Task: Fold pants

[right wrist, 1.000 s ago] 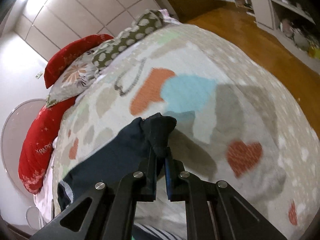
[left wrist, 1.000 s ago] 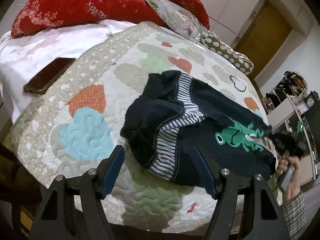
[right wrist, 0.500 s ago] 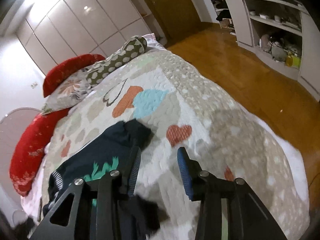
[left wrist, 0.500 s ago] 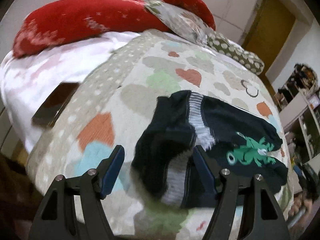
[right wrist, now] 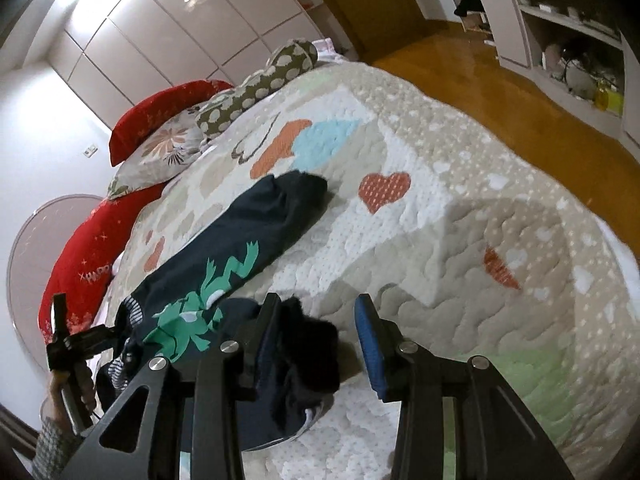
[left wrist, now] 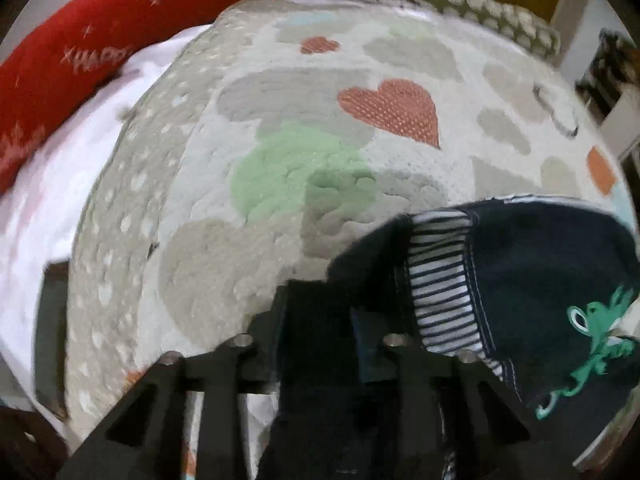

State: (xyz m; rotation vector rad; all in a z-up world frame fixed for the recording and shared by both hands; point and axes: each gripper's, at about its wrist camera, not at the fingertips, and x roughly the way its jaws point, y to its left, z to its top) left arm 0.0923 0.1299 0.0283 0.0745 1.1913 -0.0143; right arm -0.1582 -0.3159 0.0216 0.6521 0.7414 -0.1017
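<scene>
Dark navy pants (right wrist: 248, 236) with a green frog print and a striped waistband (left wrist: 440, 280) lie on the quilted bed. In the left wrist view my left gripper (left wrist: 320, 312) is closed on dark fabric of the pants (left wrist: 540, 280) at the waist end. In the right wrist view my right gripper (right wrist: 320, 328) is open, with a dark cuff of the pants lying between its fingers (right wrist: 370, 336). The left gripper (right wrist: 76, 340) also shows at the far left of that view, at the waistband.
The bed has a heart-patterned quilt (left wrist: 320, 140). Red pillows (left wrist: 80, 52) and patterned pillows (right wrist: 256, 84) lie at its head. A wooden floor (right wrist: 500, 80) and white shelves (right wrist: 560, 40) lie beyond the bed's right side. A dark phone-like object (left wrist: 50, 320) lies on the white sheet.
My right gripper has opened and let go of the pant cuff, then drawn back. My left gripper has moved in to the waist end and closed on the fabric.
</scene>
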